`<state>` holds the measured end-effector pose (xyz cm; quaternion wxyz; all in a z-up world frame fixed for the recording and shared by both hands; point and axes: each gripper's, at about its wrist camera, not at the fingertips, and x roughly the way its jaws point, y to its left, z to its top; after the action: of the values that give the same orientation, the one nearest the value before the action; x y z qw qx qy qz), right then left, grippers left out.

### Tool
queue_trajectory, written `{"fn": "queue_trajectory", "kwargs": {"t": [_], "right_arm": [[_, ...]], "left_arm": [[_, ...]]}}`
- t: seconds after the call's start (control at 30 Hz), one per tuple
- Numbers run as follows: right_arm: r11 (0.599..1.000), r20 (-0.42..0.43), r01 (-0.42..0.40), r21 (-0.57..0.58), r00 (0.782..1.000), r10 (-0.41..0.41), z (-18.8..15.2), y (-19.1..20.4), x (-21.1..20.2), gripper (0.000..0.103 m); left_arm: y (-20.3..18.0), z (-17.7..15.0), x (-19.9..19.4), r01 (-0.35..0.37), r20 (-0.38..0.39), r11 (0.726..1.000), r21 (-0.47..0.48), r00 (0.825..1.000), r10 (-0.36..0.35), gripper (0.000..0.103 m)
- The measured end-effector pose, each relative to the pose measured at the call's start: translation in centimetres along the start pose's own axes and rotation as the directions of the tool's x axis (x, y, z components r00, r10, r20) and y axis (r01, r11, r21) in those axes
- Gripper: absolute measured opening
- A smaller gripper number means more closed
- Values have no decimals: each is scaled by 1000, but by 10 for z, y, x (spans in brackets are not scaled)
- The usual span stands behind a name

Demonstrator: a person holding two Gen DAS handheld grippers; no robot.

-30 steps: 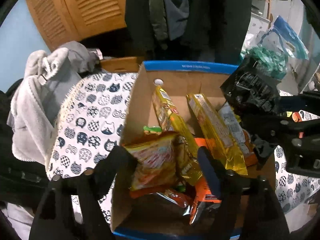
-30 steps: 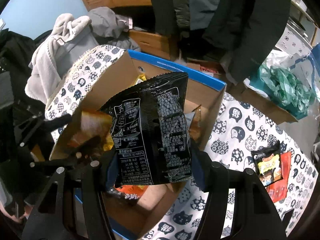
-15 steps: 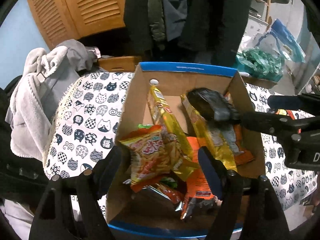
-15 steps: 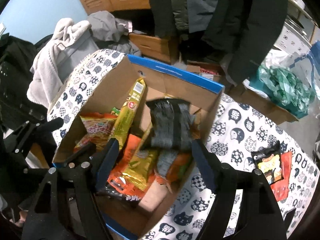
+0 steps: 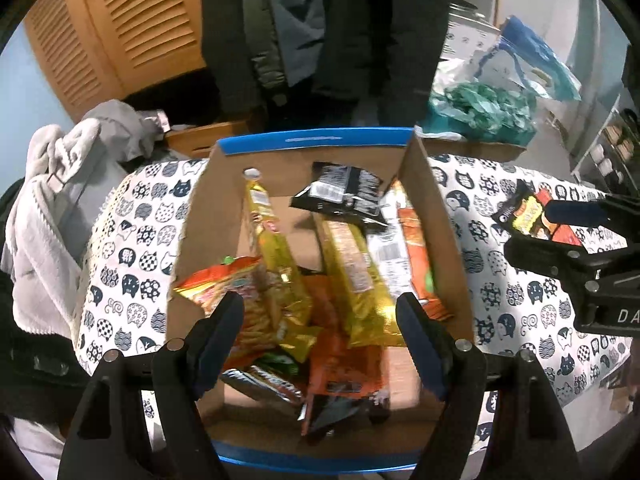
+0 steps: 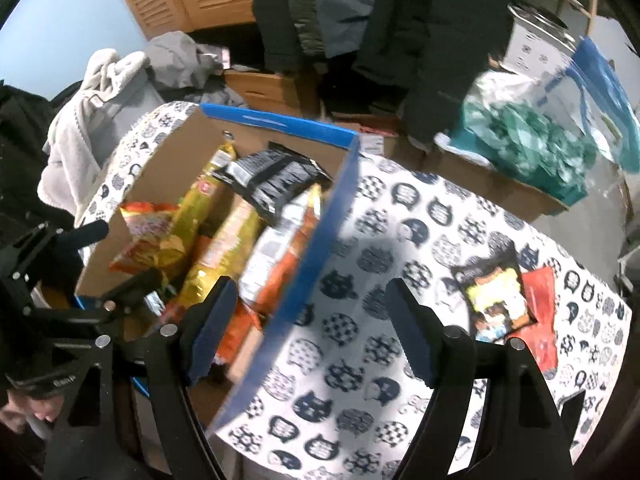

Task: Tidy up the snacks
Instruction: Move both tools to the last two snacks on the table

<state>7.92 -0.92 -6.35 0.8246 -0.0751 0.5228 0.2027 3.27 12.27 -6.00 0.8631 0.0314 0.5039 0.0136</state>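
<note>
Landmark: cardboard box (image 5: 436, 216), blue-rimmed, on the cat-print tablecloth (image 6: 400, 240). Left gripper (image 5: 320, 322) hovers over the box's near end, jaws spread wide, holding nothing; orange and yellow snack bags lie below it. Black snack packet (image 5: 344, 194) rests atop the pile at the box's far end, well apart from both tools. Right gripper (image 6: 310, 308) straddles the box's right wall, jaws apart, empty. Right of the box, two packets (image 6: 500, 292) lie on the cloth.
</note>
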Motion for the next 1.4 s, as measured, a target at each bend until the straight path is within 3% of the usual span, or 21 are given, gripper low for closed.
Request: {"fn": "queue_trajectory", "kwargs": {"t": [0.57,1.03,1.4], "right_arm": [[994,2,72,83,997,-72,-64,-84,-28,80],[978,-31,112,175,994,-108,-117,-157,-29,80],[953,-51,190,236,982,-183,-93,-220,-1,80]], "left_arm": [[-81,7,-1,-3,-14,988,154,1000,5,80],[-161,6,24,-11,-67,952,306,997,33,80],[-193,43,81,45,-142,973,224,990,-13,80]]}}
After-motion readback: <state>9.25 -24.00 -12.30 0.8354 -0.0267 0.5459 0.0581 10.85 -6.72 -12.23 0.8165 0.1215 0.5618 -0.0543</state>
